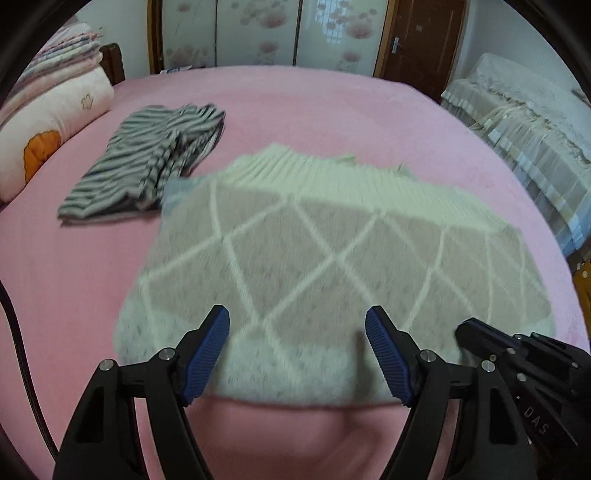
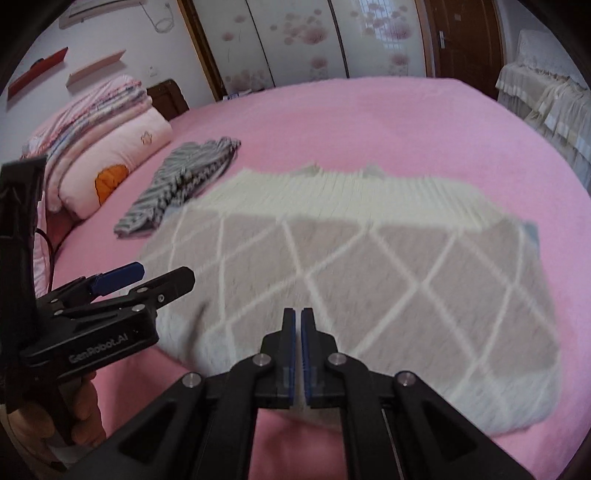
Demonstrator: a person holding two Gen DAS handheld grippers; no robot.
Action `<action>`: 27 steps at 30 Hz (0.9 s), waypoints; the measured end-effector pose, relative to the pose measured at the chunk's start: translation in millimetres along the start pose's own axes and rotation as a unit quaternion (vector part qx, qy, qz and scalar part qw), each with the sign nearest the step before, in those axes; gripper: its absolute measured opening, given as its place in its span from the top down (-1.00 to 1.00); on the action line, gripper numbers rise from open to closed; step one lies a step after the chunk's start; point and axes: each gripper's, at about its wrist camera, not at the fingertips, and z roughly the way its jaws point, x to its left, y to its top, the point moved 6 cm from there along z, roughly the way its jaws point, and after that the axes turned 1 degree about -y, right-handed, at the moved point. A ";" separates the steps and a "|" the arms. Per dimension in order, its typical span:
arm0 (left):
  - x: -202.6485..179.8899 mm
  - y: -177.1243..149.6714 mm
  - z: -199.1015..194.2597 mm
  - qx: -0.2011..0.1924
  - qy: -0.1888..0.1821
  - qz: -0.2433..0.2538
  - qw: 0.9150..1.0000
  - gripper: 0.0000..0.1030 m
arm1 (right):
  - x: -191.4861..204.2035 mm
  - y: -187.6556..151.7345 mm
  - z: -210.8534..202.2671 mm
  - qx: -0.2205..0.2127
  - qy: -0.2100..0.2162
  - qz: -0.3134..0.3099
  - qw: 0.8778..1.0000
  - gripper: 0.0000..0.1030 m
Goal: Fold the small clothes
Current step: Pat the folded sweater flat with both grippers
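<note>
A grey knit sweater [image 1: 332, 258] with white diamond lines and a cream ribbed band along its far edge lies folded flat on the pink bed [image 1: 295, 99]. My left gripper [image 1: 297, 312] hangs open above the sweater's near edge, its blue pads wide apart with nothing between them. My right gripper [image 2: 298, 314] is shut over the same near edge [image 2: 332, 295], and I see no cloth between its pads. Each gripper shows in the other's view: the right gripper [image 1: 465, 328] at lower right, the left gripper [image 2: 166, 273] at lower left. A striped grey-and-white garment [image 1: 147, 162] lies folded beyond the sweater's left corner.
Stacked quilts and a pink pillow [image 1: 55, 118] sit along the bed's left side. A cloth-covered piece of furniture [image 1: 524, 136] stands off the bed's right edge. Wardrobe doors [image 1: 258, 29] line the far wall. A hand [image 2: 81, 413] holds the left gripper's handle.
</note>
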 end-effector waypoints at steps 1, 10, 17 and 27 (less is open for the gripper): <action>2.6 -5.6 3.2 0.006 0.006 0.002 1.000 -0.47 | -4.7 -5.7 3.8 0.005 -0.002 0.003 1.000 0.94; 42.6 -16.4 16.3 0.012 0.040 0.016 0.999 -0.33 | -90.8 -25.0 -13.6 -0.009 -0.098 0.043 0.994 1.00; 58.2 -16.5 19.1 0.010 0.031 0.009 0.999 -0.12 | -143.7 -40.0 -33.9 -0.021 -0.120 0.084 0.989 1.00; 59.8 -14.7 10.2 0.018 0.018 -0.011 1.000 -0.12 | -143.5 -42.1 -40.9 -0.023 -0.124 0.098 0.987 1.00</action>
